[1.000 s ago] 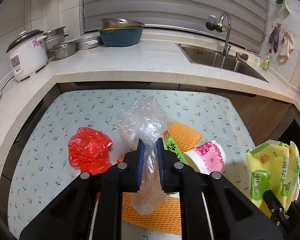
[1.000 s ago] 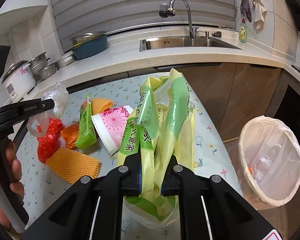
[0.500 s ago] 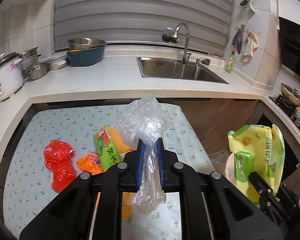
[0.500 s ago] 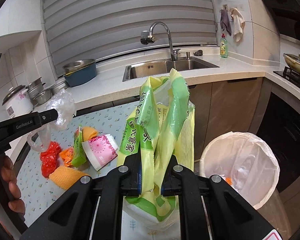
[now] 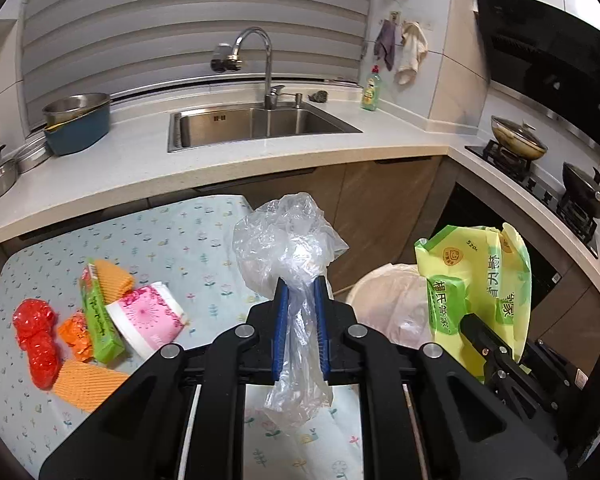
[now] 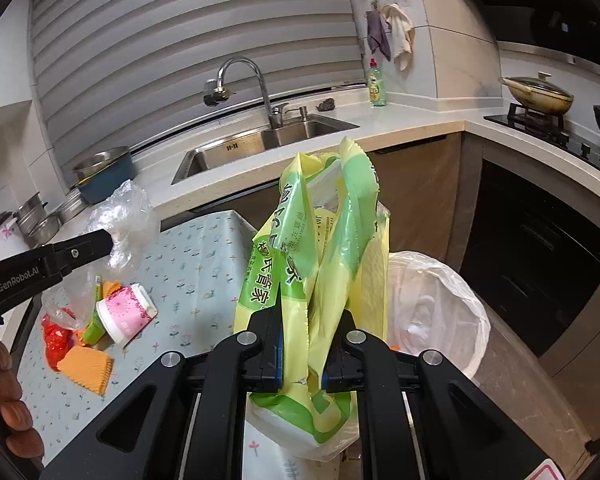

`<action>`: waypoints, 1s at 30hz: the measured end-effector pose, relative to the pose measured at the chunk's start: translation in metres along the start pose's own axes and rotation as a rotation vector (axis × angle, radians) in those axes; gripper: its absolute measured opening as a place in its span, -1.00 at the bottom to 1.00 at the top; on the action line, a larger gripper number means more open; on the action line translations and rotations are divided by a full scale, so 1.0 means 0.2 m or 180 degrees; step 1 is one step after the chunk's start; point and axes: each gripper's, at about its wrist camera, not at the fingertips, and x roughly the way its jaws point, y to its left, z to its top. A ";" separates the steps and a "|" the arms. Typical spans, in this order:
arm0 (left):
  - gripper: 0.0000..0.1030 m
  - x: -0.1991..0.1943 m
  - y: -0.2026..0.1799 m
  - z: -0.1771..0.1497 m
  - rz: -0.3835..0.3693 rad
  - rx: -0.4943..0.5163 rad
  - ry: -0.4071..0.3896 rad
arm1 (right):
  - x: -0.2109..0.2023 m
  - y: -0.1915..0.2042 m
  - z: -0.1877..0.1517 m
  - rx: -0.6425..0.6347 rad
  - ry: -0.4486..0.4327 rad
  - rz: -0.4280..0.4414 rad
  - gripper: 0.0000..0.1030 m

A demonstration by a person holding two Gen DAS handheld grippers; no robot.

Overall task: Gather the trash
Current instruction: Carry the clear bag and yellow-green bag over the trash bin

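Note:
My left gripper is shut on a crumpled clear plastic bag, held above the right end of the flowered table. My right gripper is shut on a yellow-green plastic wrapper, which hangs at the left rim of the white-lined bin. The bin shows in the left wrist view just right of the clear bag, with the wrapper in front of it. The left gripper and its bag appear at the left of the right wrist view.
On the table lie a red bag, an orange scrap, a green carton, a pink paper cup and two orange foam nets. Behind stand the counter with sink, pots and, at the right, a stove.
Both grippers have swung right, away from the table's middle, each keeping its load. The bin has come into view beside them and the table trash has slid to the left.

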 end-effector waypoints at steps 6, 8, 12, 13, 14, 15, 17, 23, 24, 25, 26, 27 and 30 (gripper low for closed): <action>-0.75 0.14 -0.23 -0.02 -0.0219 0.0181 0.0166 | -0.01 -0.20 -0.01 0.0160 -0.0003 -0.0160 -0.78; -0.75 0.19 -0.31 -0.03 -0.0270 0.0247 0.0219 | -0.01 -0.26 -0.01 0.0200 -0.0006 -0.0204 -0.78; -0.75 0.26 -0.42 -0.05 -0.0315 0.0364 0.0300 | -0.01 -0.36 -0.01 0.0282 -0.0007 -0.0280 -0.78; -0.75 0.28 -0.44 -0.05 -0.0333 0.0388 0.0320 | -0.01 -0.38 -0.01 0.0298 -0.0006 -0.0295 -0.78; -0.75 0.29 -0.46 -0.06 -0.0349 0.0404 0.0339 | -0.01 -0.40 -0.01 0.0318 -0.0005 -0.0310 -0.78; -0.75 0.30 -0.48 -0.06 -0.0364 0.0423 0.0362 | -0.01 -0.41 -0.01 0.0332 -0.0003 -0.0320 -0.78; -0.75 0.33 -0.52 -0.07 -0.0406 0.0471 0.0404 | -0.01 -0.44 -0.01 0.0347 -0.0003 -0.0345 -0.78; -0.61 0.44 -0.61 -0.09 -0.0564 0.0504 0.0560 | 0.00 -0.50 -0.02 0.0384 0.0003 -0.0383 -0.78; -0.49 0.45 -0.62 -0.09 -0.0541 0.0508 0.0557 | 0.00 -0.50 -0.03 0.0388 0.0006 -0.0387 -0.78; -0.43 0.46 -0.63 -0.09 -0.0531 0.0530 0.0539 | 0.00 -0.51 -0.03 0.0392 0.0013 -0.0398 -0.78; -0.34 0.46 -0.63 -0.10 -0.0497 0.0552 0.0516 | 0.00 -0.51 -0.04 0.0394 0.0022 -0.0402 -0.78; -0.31 0.46 -0.63 -0.10 -0.0471 0.0564 0.0496 | 0.00 -0.51 -0.04 0.0396 0.0028 -0.0407 -0.78; -0.22 0.46 -0.63 -0.11 -0.0432 0.0554 0.0475 | 0.01 -0.52 -0.04 0.0395 0.0038 -0.0409 -0.78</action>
